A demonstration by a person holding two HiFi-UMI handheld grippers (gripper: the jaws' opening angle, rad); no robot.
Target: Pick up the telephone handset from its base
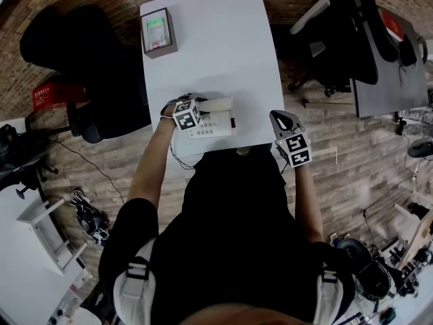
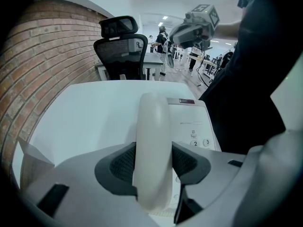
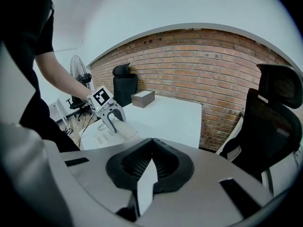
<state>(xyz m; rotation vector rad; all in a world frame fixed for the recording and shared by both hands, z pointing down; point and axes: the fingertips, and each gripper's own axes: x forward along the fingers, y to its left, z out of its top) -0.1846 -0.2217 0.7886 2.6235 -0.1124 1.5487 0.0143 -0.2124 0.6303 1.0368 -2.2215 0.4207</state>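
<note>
A cream telephone base (image 1: 218, 124) with a keypad sits at the near edge of the white table (image 1: 223, 46). Its handset (image 2: 154, 141) lies along the base's left side. My left gripper (image 2: 154, 163) points steeply down over it, its dark pads (image 2: 124, 163) pressed against both sides of the handset, which still rests on the base (image 2: 194, 122). In the head view the left gripper (image 1: 194, 101) is over the handset (image 1: 215, 104). My right gripper (image 1: 280, 118) hangs off the table's right corner, away from the phone, shut with nothing in it (image 3: 152, 141).
A small grey box (image 1: 159, 31) with a green top stands at the table's far left. Black office chairs stand left (image 1: 88, 80) and right (image 1: 345, 39) of the table. A second desk (image 1: 389, 80) is at the far right. A brick wall (image 3: 208, 74) runs behind.
</note>
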